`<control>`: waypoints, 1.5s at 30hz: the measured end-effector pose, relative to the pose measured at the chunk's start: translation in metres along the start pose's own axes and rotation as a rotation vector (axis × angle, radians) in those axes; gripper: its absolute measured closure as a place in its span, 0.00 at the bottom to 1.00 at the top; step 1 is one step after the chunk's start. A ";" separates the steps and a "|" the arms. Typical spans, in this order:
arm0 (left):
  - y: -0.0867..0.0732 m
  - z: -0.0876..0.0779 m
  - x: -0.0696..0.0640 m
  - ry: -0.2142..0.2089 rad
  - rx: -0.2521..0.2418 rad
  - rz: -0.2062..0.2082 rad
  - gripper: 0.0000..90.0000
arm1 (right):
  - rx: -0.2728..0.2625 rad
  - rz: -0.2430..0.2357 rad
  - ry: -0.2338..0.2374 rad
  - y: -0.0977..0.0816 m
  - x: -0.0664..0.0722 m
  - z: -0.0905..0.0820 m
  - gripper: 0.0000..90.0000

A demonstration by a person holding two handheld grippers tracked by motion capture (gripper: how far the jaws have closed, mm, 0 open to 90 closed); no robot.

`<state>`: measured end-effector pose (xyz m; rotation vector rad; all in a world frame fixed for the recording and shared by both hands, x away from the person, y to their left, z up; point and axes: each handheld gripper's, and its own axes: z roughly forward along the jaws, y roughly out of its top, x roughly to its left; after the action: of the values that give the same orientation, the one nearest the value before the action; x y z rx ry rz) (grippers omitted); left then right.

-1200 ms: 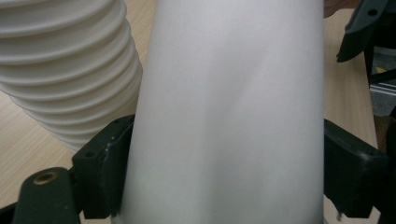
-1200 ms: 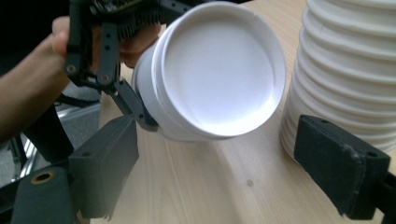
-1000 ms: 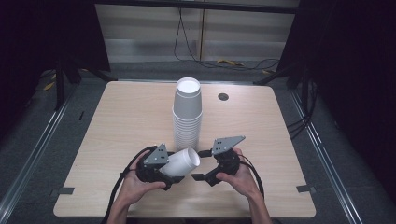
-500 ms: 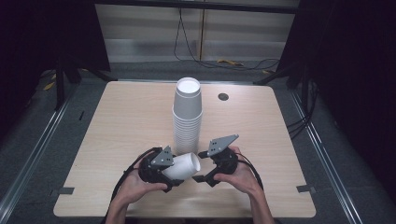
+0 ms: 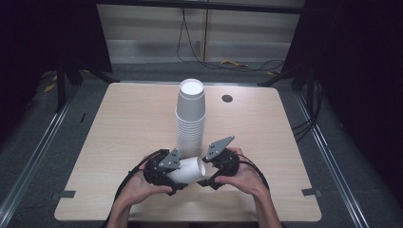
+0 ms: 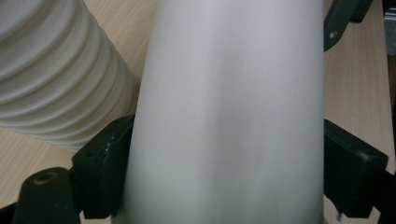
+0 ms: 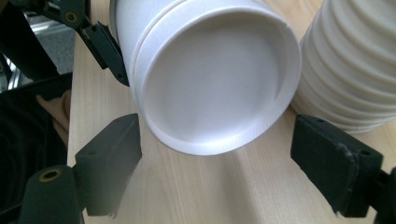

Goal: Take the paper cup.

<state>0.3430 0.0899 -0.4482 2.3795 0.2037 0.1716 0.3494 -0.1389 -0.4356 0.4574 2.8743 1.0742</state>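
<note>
Nearest, at the table's (image 5: 119,137) front edge: two forearms entering from below, angled inward, each hand wrapped around a gripper, wrists low over the wood.

Left hand (image 5: 138,186) cupped under the left gripper (image 5: 187,175), pointing right and slightly away. Jaws clamped on a single white paper cup (image 5: 188,169), one black pad pressed against each side of the cup's wall, as seen close up in the left gripper view (image 6: 229,112). Cup lying on its side, held off the tabletop or barely above it — cannot tell which — its base end turned toward the right gripper.

Right hand (image 5: 240,176) gripping the right gripper (image 5: 205,172), pointing left toward the cup, grey three-cornered plate tilted up on top. Jaws spread wide, holding nothing, pads standing either side of the cup's recessed base (image 7: 210,79) without touching it, bare wood visible between the pads.

Just beyond both grippers, near the table's middle: tall stack of white cups (image 5: 190,118), upside down, nested rims forming ridges down its lower half. Stack just beside the held cup, close behind it; ridged flank also visible at the edge of each gripper view (image 6: 51,79) (image 7: 355,65).

Farther back on the table, right of the stack and well apart from it: small dark round disc (image 5: 227,98).
</note>
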 end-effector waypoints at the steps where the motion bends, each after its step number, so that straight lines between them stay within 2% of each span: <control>1: 0.000 0.001 0.000 0.000 0.000 0.003 0.17 | 0.001 0.000 0.002 0.000 0.000 0.000 0.18; 6: 0.000 0.007 -0.002 -0.004 0.043 0.005 0.17 | 0.039 -0.013 0.009 0.000 0.000 0.001 0.18; 7: 0.001 0.007 -0.003 -0.013 0.041 0.011 0.17 | 0.047 -0.028 0.012 0.001 0.001 0.002 0.20; 9: 0.002 0.008 -0.003 -0.013 0.077 0.037 0.17 | 0.056 -0.034 0.017 0.001 0.002 0.002 0.22; 12: 0.003 0.009 -0.004 -0.014 0.075 0.036 0.17 | 0.065 -0.048 0.024 0.002 0.002 0.002 0.23; 13: 0.005 0.008 -0.004 -0.013 0.087 0.047 0.17 | 0.068 -0.051 0.027 0.003 0.003 0.002 0.23; 16: 0.007 0.009 -0.006 -0.017 0.077 0.049 0.17 | 0.059 -0.055 0.034 0.004 0.003 0.002 0.22; 17: 0.008 0.010 -0.006 -0.017 0.077 0.061 0.17 | 0.058 -0.050 0.039 0.004 0.003 0.003 0.22; 18: 0.009 0.010 -0.006 -0.018 0.091 0.067 0.17 | 0.058 -0.058 0.040 0.004 0.002 0.003 0.22; 19: 0.009 0.011 -0.007 -0.020 0.074 0.058 0.17 | 0.060 -0.059 0.045 0.004 0.003 0.003 0.23; 25: 0.011 0.015 -0.009 -0.043 0.101 0.084 0.17 | 0.072 -0.071 0.073 0.005 0.005 0.006 0.24; 33: 0.012 0.017 -0.010 -0.052 0.089 0.080 0.17 | 0.056 -0.071 0.107 0.007 0.004 0.009 0.24; 34: 0.013 0.016 -0.010 -0.058 0.092 0.090 0.17 | 0.053 -0.069 0.108 0.007 0.004 0.009 0.24; 36: 0.013 0.017 -0.011 -0.060 0.087 0.080 0.17 | 0.051 -0.073 0.115 0.008 0.004 0.009 0.23; 41: 0.013 0.016 -0.011 -0.054 0.082 0.088 0.17 | 0.049 -0.069 0.119 0.012 0.005 0.010 0.23; 43: 0.013 0.016 -0.011 -0.053 0.067 0.089 0.17 | 0.042 -0.076 0.117 0.012 0.005 0.011 0.23; 45: 0.013 0.016 -0.011 -0.053 0.072 0.090 0.17 | 0.047 -0.084 0.113 0.013 0.006 0.011 0.23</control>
<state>0.3367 0.0678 -0.4514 2.4633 0.0785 0.1460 0.3490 -0.1207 -0.4354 0.2841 2.9916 1.0551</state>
